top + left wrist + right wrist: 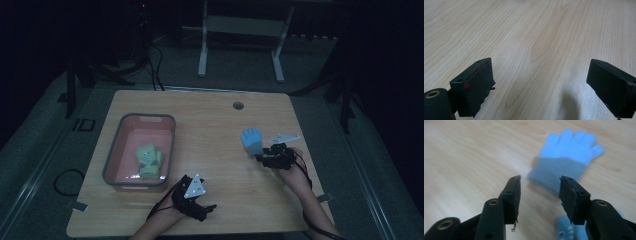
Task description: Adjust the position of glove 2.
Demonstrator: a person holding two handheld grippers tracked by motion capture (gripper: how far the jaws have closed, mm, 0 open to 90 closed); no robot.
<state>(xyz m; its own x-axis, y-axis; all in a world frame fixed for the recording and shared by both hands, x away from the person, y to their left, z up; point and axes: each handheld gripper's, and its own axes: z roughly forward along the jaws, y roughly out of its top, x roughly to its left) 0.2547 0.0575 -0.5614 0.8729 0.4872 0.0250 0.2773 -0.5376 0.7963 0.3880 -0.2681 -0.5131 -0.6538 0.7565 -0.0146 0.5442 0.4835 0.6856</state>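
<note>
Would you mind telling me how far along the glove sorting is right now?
Done: a green glove lies in the pink bin. In hand: the right gripper, jaws apart, reaches toward the blue glove without gripping it. Left: grasping it, probably binning it. The left gripper rests open.

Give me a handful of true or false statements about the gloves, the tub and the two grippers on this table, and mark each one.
1. A green glove lies inside the grey tub. True.
2. The blue glove lies inside the tub too. False: it lies on the bare wooden table, right of the tub.
3. The right gripper has its jaws apart, with the cuff end of the blue glove just ahead of them. True; nothing is pinched between the pads.
4. The left gripper is clamped on the green glove. False: its jaws stand wide open over bare wood.
5. The tub sits on the right half of the table. False: it sits on the left half.
</note>
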